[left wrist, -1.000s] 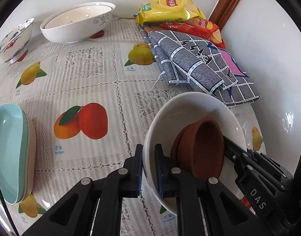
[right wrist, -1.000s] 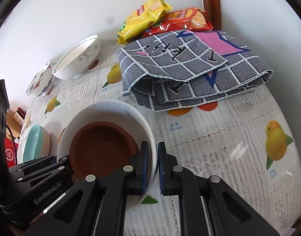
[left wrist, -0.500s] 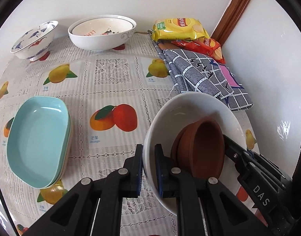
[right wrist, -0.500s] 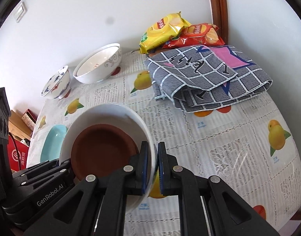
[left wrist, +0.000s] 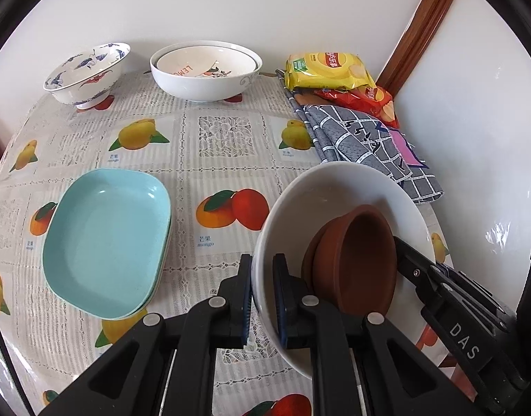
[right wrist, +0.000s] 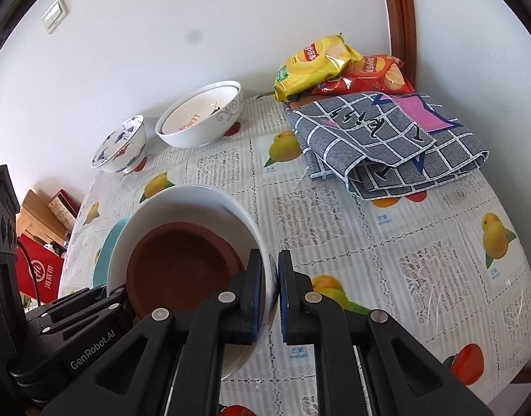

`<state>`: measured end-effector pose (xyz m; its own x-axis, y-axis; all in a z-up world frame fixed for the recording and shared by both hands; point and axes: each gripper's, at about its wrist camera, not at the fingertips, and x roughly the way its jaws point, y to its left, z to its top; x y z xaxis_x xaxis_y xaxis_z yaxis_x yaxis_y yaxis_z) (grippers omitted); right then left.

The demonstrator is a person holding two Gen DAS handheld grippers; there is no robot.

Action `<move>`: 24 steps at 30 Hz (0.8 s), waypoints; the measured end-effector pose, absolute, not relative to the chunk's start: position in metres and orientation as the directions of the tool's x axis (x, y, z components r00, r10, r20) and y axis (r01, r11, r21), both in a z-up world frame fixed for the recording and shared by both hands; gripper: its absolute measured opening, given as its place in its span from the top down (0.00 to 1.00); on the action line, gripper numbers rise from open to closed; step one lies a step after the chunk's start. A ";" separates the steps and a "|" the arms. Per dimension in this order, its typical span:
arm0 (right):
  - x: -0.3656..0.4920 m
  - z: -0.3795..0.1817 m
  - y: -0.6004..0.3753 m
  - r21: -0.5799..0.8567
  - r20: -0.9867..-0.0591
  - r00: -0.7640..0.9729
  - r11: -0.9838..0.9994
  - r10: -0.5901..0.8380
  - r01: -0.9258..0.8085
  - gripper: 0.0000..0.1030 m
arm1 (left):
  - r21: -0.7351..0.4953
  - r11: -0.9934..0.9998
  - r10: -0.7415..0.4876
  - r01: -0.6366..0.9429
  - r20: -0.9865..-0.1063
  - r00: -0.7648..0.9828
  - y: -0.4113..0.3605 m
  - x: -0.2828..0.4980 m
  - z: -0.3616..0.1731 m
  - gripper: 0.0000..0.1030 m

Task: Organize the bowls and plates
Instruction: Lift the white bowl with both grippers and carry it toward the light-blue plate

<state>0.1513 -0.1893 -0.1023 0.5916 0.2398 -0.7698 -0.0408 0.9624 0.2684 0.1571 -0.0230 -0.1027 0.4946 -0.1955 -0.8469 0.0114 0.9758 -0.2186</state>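
A white bowl (left wrist: 338, 190) with a brown clay bowl (left wrist: 355, 256) inside hangs above the table, held from both sides. My left gripper (left wrist: 263, 294) is shut on its left rim. My right gripper (right wrist: 272, 291) is shut on the opposite rim of the white bowl (right wrist: 192, 197), and the brown bowl (right wrist: 182, 270) fills its inside. Stacked light-blue dishes (left wrist: 105, 239) lie on the table to the left. At the back stand nested white bowls (left wrist: 206, 72) and a blue-patterned bowl (left wrist: 86, 76).
A folded grey checked cloth (right wrist: 390, 142) and yellow (right wrist: 314, 66) and red (right wrist: 373, 74) crisp bags lie at the back right by the wall. The fruit-print tablecloth (left wrist: 223, 138) covers the table. Red and wooden boxes (right wrist: 40, 239) stand beyond the table's left edge.
Both grippers have risen and drawn back with the white bowl. The table looks further off, and the blue dishes and back bowls have come fully into view.
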 end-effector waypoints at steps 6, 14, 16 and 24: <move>0.148 -0.092 -0.180 0.257 -0.763 0.603 0.965 0.232 -0.046 0.91 | -0.227 0.974 -0.201 0.012 -0.836 0.511 -0.013 0.155 -0.093 0.89; 0.149 -0.082 -0.164 0.251 -0.753 0.615 0.966 0.233 -0.058 0.91 | -0.232 0.973 -0.200 0.005 -0.828 0.524 0.005 0.155 -0.086 0.89; 0.150 -0.082 -0.159 0.253 -0.753 0.613 0.965 0.237 -0.062 0.91 | -0.233 0.972 -0.198 -0.001 -0.828 0.524 0.010 0.156 -0.086 0.89; 0.155 -0.081 -0.140 0.260 -0.751 0.608 0.962 0.256 -0.084 0.91 | -0.238 0.971 -0.189 -0.024 -0.824 0.535 0.031 0.157 -0.083 0.89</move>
